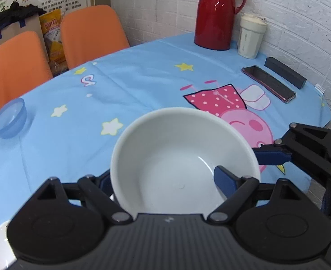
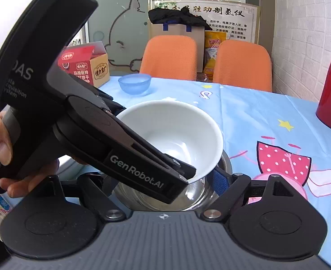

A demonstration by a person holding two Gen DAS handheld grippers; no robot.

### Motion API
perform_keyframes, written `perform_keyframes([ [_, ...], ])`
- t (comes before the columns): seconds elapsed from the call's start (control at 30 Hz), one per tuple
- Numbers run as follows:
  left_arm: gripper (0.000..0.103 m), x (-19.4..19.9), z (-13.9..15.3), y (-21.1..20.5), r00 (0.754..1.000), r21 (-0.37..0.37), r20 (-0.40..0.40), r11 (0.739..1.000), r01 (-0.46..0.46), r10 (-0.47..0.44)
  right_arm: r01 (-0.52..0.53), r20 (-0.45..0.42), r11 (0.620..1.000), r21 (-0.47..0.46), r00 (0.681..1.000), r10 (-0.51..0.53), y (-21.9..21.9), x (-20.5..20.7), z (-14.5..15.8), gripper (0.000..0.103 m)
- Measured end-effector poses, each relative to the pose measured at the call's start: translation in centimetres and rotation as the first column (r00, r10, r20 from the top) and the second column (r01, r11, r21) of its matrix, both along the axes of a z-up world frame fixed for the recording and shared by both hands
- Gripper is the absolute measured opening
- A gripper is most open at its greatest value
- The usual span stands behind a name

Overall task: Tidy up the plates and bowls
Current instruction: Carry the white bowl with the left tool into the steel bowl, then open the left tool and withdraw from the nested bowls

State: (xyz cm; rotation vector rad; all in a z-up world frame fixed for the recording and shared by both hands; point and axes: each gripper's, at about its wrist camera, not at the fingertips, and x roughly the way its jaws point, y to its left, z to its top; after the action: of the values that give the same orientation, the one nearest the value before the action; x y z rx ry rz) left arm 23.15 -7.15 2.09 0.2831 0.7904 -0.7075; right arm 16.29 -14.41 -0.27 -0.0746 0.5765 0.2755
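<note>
The left tongs (image 1: 163, 180) clamped the near rim of the white bowl (image 1: 178, 148), tilted over a steel bowl (image 2: 165, 199) near the worktop's (image 1: 143, 72) front edge. The right tongs (image 2: 165, 180) straddled the steel bowl; whether they gripped it, I cannot tell. A blue bowl (image 1: 9, 119) sat near the far left edge.

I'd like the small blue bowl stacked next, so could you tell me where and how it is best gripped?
Grip the blue bowl by its rim, one jaw inside and one outside the wall. It stands upright and open-topped near the table's far edge, by the orange chairs, apart from everything else, so coming down from above onto the near rim looks easiest. Its rounded sides seem too sloped for a side grasp.
</note>
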Motion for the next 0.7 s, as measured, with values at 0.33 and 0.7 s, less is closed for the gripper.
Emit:
perform_keyframes([
  [0.33, 0.088, 0.1, 0.7, 1.5, 1.000, -0.043, -0.007, 0.999, -0.030, 0.030, 0.056, -0.040, 0.998, 0.024, 0.998, -0.055, -2.2, -2.8, -1.5, 0.103],
  [0.7, 0.091, 0.0, 3.6, 7.0, 0.978, -0.098, 0.057, 0.976, -0.194, 0.200, 0.136, -0.014, 0.983, 0.127, 0.991, -0.136, -4.4, -4.3, -0.5, 0.103],
])
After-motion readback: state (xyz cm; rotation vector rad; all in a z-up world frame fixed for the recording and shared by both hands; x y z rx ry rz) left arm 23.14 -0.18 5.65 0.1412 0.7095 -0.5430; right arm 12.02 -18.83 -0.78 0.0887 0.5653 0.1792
